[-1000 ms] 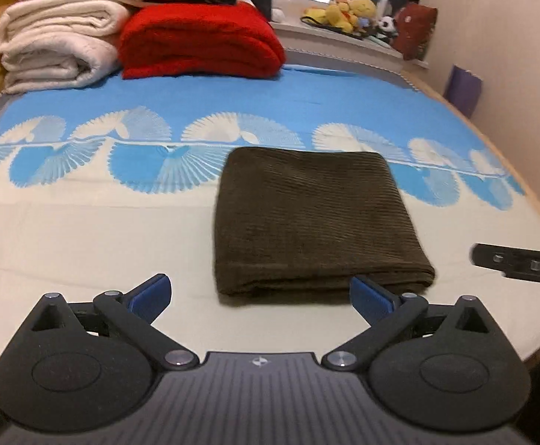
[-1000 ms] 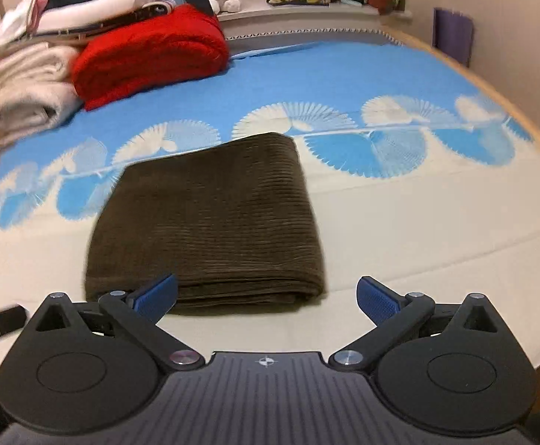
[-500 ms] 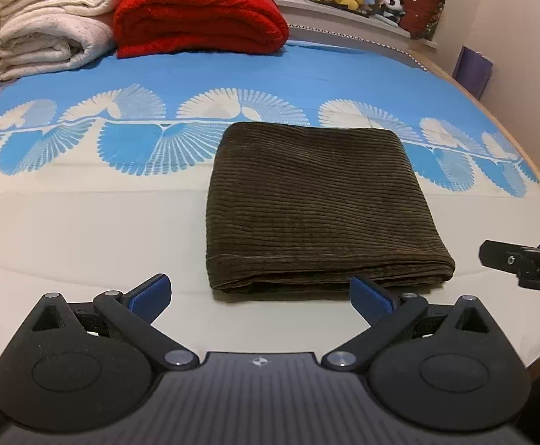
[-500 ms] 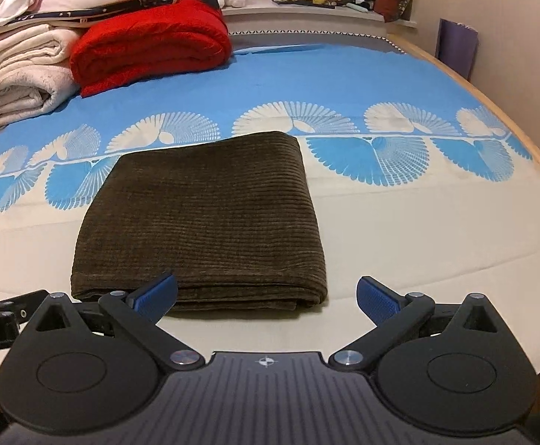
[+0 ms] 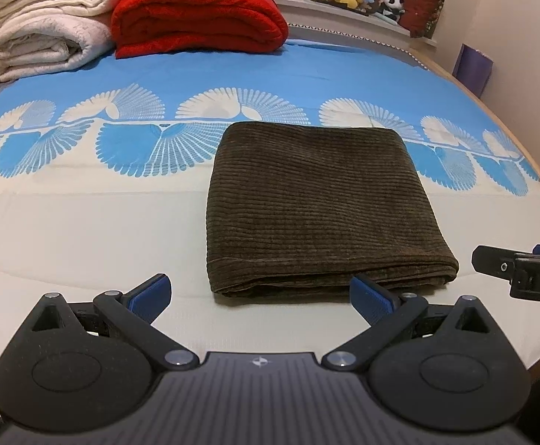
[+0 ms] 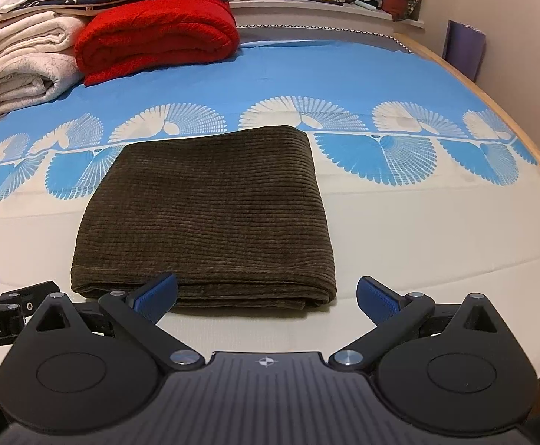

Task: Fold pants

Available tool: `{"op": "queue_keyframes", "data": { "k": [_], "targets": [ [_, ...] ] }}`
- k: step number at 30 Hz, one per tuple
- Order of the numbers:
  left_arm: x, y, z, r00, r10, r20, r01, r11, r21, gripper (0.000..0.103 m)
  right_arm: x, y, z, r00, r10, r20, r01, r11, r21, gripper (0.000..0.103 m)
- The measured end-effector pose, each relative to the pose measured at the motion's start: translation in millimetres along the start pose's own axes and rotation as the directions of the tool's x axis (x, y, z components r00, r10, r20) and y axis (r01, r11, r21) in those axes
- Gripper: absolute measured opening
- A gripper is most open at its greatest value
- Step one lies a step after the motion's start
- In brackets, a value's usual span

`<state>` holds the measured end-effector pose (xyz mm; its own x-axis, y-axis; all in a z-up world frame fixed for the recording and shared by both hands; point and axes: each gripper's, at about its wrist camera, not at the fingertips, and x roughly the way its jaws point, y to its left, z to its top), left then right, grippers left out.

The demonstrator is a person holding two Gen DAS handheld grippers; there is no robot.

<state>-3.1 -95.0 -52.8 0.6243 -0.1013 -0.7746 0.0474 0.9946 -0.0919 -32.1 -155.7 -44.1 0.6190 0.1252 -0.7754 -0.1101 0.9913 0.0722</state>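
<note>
The dark brown corduroy pants (image 5: 318, 207) lie as a squared, layered bundle on the blue-and-cream patterned bedsheet (image 5: 84, 222), stacked edges toward me — folded, I judge. My left gripper (image 5: 259, 293) and right gripper (image 6: 266, 296) hover just short of it, jaws spread, holding nothing — no reason to grip.
</note>
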Motion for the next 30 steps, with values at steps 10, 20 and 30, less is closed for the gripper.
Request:
{"op": "queue_keyframes", "data": {
  "k": [10,20,30],
  "targets": [
    [1.7,-0.7,-0.3,1.0,-0.001,-0.004,0.001,1.0,0.01,0.103,0.3,0.3,-0.1,1.0,-0.001,-0.004,0.001,1.0,-0.006,0.102],
    [2.8,-0.4,-1.2,1.0,-0.002,-0.002,0.002,1.0,0.017,0.103,0.9,0.6,-0.1,1.0,-0.002,-0.006,0.002,1.0,-0.008,0.102],
    [3.0,0.1,-1.2,1.0,-0.004,-0.002,0.004,1.0,0.023,0.103,2.0,0.4,-1.3,1.0,-0.003,-0.007,0.003,1.0,-0.009,0.102]
  ]
}}
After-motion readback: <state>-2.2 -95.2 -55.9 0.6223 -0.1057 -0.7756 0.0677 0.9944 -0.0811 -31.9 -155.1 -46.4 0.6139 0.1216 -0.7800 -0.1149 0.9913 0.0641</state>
